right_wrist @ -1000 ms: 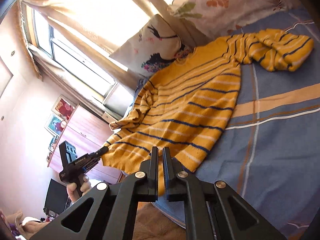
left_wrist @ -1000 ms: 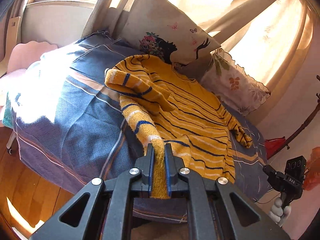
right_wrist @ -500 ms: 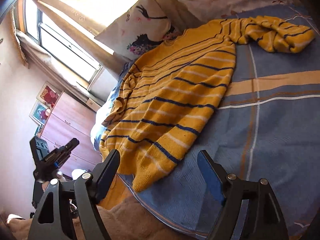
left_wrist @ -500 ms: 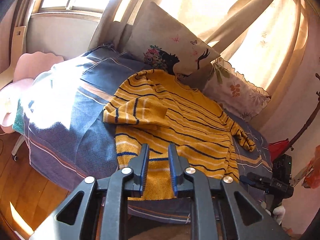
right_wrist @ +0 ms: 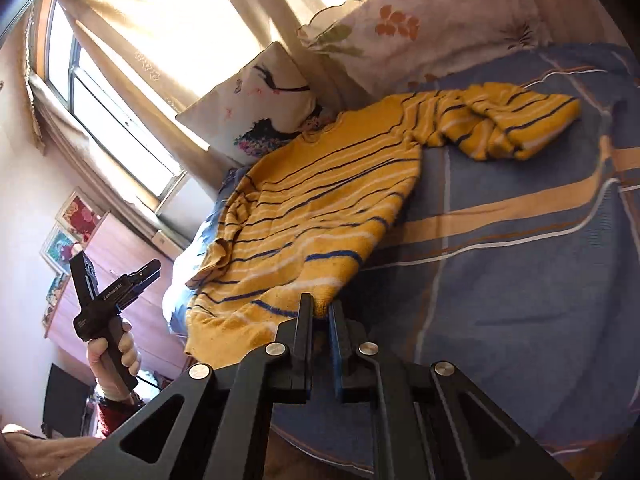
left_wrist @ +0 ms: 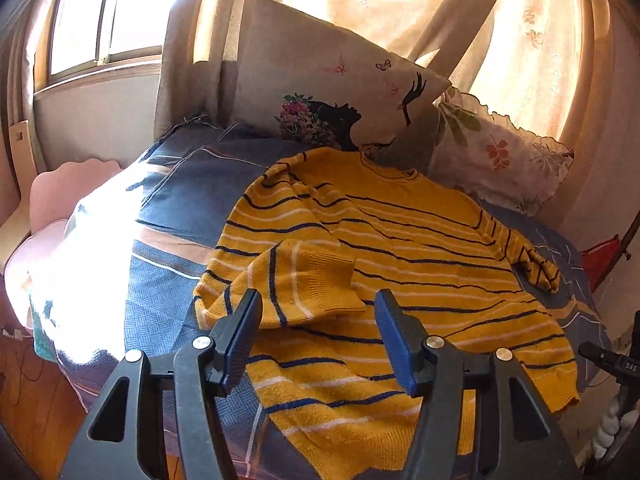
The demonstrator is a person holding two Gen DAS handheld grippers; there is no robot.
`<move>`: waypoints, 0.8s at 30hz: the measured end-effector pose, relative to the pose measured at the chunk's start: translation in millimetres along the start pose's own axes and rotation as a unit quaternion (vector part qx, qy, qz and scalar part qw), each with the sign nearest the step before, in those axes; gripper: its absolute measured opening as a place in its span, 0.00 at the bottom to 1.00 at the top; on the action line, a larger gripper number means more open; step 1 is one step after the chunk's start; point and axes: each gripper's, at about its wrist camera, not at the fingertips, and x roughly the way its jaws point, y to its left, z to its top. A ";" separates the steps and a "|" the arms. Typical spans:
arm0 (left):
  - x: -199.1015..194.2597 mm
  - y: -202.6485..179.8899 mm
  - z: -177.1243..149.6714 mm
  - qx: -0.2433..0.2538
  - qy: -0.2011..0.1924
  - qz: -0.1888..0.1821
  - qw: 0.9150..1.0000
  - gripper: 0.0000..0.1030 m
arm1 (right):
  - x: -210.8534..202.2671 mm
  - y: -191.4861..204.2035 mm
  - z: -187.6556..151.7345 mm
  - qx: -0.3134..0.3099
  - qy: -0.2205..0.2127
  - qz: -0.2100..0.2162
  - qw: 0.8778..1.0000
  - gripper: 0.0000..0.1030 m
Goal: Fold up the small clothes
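Note:
A yellow sweater [left_wrist: 400, 264] with navy and white stripes lies spread on the blue striped bed [left_wrist: 168, 280]. Its left sleeve [left_wrist: 304, 280] is folded over the body. My left gripper [left_wrist: 318, 332] is open and empty, just in front of that sleeve cuff. In the right wrist view the sweater [right_wrist: 320, 208] lies across the bed with its other sleeve [right_wrist: 512, 120] bunched at the far right. My right gripper [right_wrist: 320, 316] has its jaws nearly together at the sweater's bottom hem corner, and yellow knit shows between the tips.
Two pillows [left_wrist: 340, 92] [left_wrist: 500, 160] lean against the curtain at the head of the bed. A pink chair [left_wrist: 52, 200] stands left of the bed. The bedspread [right_wrist: 520, 280] stretches right of the sweater. The other gripper [right_wrist: 108, 296] shows at the left.
My left gripper let go of the sleeve, which now lies folded on the body, and opened wide. My right gripper opened, then closed again at the hem corner.

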 end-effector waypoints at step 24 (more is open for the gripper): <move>0.5 92.9 61.5 -0.166 -0.036 0.149 0.974 0.43 | 16.0 -102.6 135.2 0.000 -0.065 -0.280 0.958 0.74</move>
